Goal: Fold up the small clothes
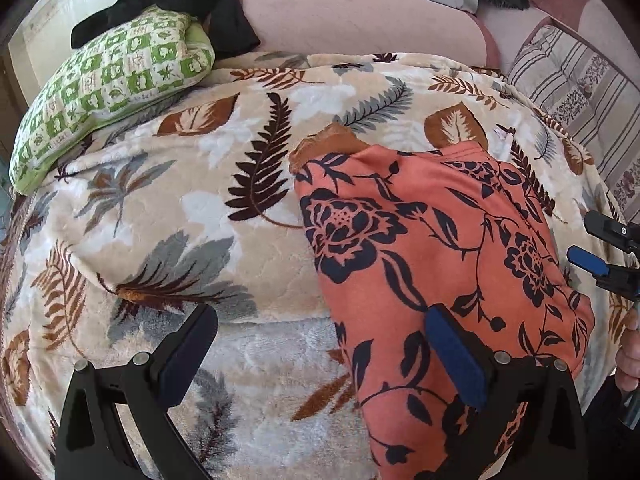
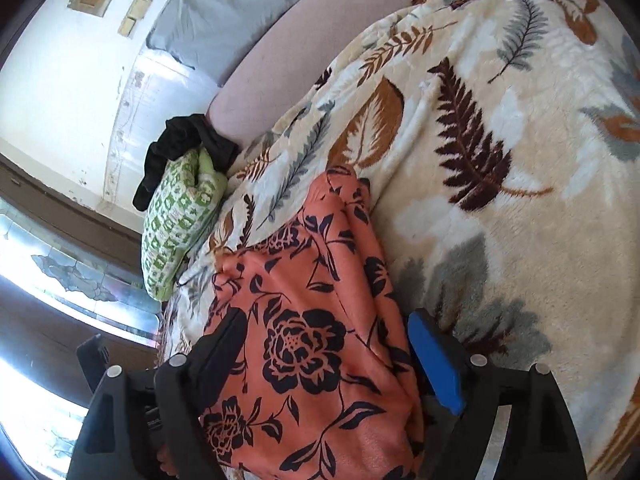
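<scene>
Two grippers are seen over a leaf-print blanket (image 1: pixel 224 184). An orange floral garment (image 1: pixel 432 240) lies spread on it. Left gripper (image 1: pixel 320 328): fingers spread wide, right finger over the garment's edge, nothing pinched. Right gripper (image 2: pixel 324 344): fingers spread, straddling the garment. A green checked pillow (image 1: pixel 108 80) is topped by black cloth (image 1: pixel 180 4).

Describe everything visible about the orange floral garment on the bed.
The orange floral garment is soft, salmon-orange knit-looking fabric printed with dark navy roses, leaves and vines. It lies folded and rumpled on the leaf-patterned blanket, one brownish corner poking out at its far edge. The left tool hangs open with one finger over the garment, the right tool open astride it. Neither visibly grips it.
</scene>
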`<act>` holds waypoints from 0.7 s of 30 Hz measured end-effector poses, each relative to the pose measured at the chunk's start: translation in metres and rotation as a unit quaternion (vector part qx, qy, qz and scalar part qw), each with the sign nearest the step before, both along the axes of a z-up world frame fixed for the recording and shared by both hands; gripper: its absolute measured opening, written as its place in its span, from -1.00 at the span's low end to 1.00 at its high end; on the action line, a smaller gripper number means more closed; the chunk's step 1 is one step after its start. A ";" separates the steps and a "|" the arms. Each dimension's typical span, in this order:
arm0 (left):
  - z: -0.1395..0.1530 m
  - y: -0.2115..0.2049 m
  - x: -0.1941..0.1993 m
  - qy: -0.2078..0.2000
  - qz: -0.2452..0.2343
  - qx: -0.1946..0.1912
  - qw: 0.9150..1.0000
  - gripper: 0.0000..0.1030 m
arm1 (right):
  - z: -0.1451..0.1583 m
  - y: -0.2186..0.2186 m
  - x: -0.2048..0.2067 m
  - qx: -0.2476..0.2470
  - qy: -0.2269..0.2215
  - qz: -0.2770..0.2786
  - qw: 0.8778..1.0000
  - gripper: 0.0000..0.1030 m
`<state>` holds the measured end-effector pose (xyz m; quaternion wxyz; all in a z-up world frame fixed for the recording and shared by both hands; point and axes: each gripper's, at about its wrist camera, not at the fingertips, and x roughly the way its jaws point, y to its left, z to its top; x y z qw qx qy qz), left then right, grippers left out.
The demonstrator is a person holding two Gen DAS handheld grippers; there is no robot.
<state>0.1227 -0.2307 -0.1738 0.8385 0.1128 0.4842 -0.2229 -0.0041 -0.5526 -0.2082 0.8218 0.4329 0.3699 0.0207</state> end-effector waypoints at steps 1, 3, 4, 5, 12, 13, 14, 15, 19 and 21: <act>-0.002 0.005 0.001 0.011 -0.002 -0.013 1.000 1.00 | -0.002 -0.001 0.001 0.008 0.003 0.003 1.000 0.65; -0.007 0.011 0.004 0.036 -0.009 -0.040 0.999 1.00 | -0.006 -0.003 0.002 0.013 0.016 0.000 1.000 0.65; -0.009 0.011 0.004 0.050 -0.015 -0.051 0.997 1.00 | -0.008 -0.005 0.003 0.018 0.021 -0.002 1.000 0.65; -0.013 0.011 0.005 0.063 -0.023 -0.059 0.996 1.00 | -0.010 -0.007 0.002 0.026 0.023 -0.005 0.999 0.65; -0.029 -0.011 0.004 0.100 -0.048 -0.080 0.991 1.00 | -0.040 -0.024 0.006 0.071 0.063 -0.028 0.995 0.66; -0.031 -0.015 0.004 0.104 -0.052 -0.081 0.990 1.00 | -0.040 -0.023 0.007 0.070 0.057 -0.023 0.996 0.66; -0.034 -0.019 0.003 0.108 -0.056 -0.082 0.989 1.00 | -0.040 -0.020 0.008 0.069 0.054 -0.014 0.996 0.66; -0.038 -0.023 0.003 0.114 -0.059 -0.084 0.988 1.00 | -0.042 -0.017 0.011 0.067 0.055 -0.004 0.996 0.66; -0.047 -0.029 0.005 0.139 -0.055 -0.106 0.983 1.00 | -0.040 0.007 0.025 0.032 0.054 0.045 0.997 0.62; -0.048 -0.029 0.006 0.144 -0.049 -0.114 0.982 1.00 | -0.041 0.016 0.027 0.029 0.048 0.055 0.997 0.60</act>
